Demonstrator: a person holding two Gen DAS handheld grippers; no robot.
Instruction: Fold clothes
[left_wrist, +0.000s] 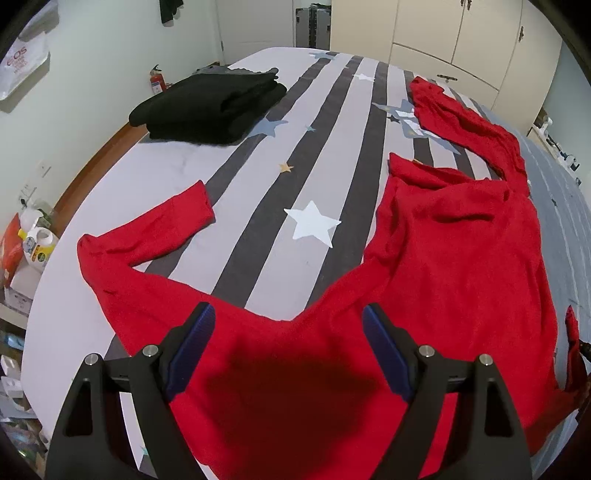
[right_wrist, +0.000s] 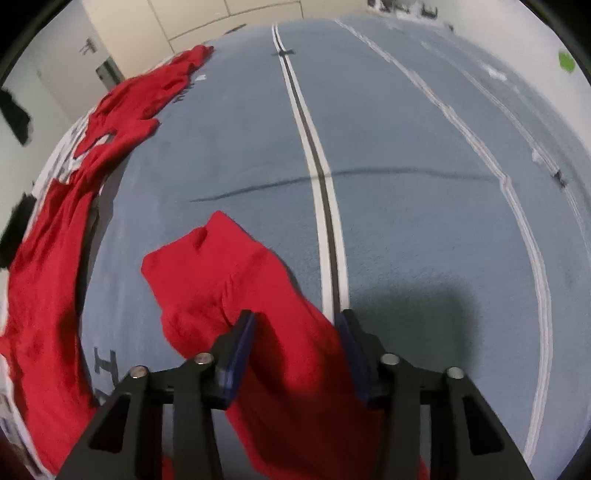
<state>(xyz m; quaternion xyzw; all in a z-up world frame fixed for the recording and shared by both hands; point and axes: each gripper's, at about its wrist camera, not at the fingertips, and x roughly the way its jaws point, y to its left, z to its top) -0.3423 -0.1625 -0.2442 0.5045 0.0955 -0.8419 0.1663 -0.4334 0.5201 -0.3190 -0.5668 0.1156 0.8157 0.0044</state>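
Two garments in the left wrist view: one long-sleeved red knit garment (left_wrist: 454, 258) spread across the striped, star-printed bed cover (left_wrist: 258, 177), one folded black garment (left_wrist: 210, 107) stacked near the far left corner, well apart from the red one. One left gripper (left_wrist: 288, 354), blue-padded fingers (left_wrist: 194, 347) spread wide above the red cloth, pinching nothing. Two red sleeves counted, one bent at left, one trailing toward the cream wardrobe doors (left_wrist: 458, 33). Lower hem cut off by the frame. One red fire extinguisher (left_wrist: 157, 79) against the wall; bottles and boxes at left edge, hard to make out.

One sleeve end of the same red garment (right_wrist: 229, 280) in the right wrist view, lying on a blue-grey blanket (right_wrist: 424, 166). One right gripper (right_wrist: 295, 358), fingers apart, straddling the sleeve; contact with cloth impossible to tell. Remaining red fabric blurred at left.
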